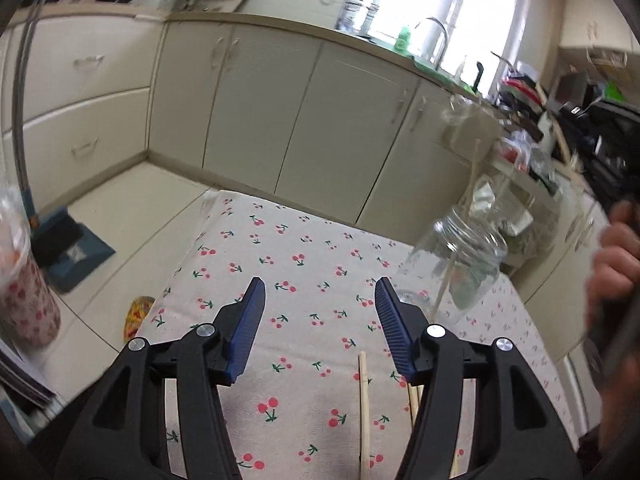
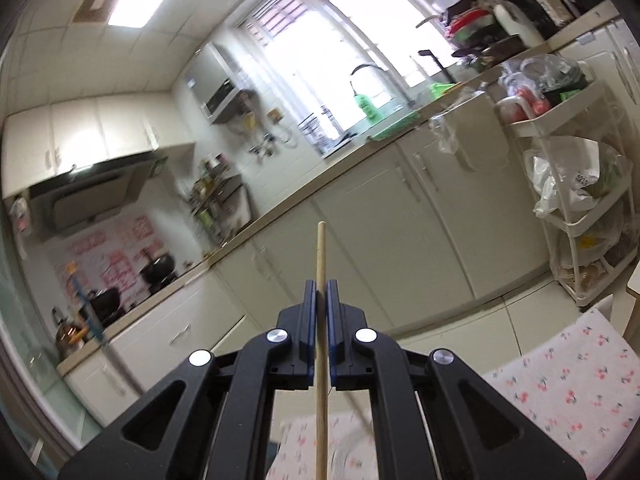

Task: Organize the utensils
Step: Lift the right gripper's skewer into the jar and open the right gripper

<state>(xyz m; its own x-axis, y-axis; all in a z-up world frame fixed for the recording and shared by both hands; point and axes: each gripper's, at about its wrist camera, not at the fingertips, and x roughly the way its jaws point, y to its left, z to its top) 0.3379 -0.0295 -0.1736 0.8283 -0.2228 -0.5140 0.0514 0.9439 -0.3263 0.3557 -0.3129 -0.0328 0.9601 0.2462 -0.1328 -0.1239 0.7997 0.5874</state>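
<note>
My left gripper hovers open over the cherry-print tablecloth, with nothing between its blue pads. A wooden chopstick lies on the cloth below the gap, and another chopstick pokes out beside the right finger. A clear glass jar stands tilted in view just right of the gripper, with thin sticks inside it. In the right wrist view, my right gripper is raised above the table and shut on a single chopstick that points up past the fingertips.
A person's hand is at the right edge. A cherry-wrapped cup stands at the left. A blue dustpan lies on the floor. Cream cabinets run behind the table. A white cart holds bags.
</note>
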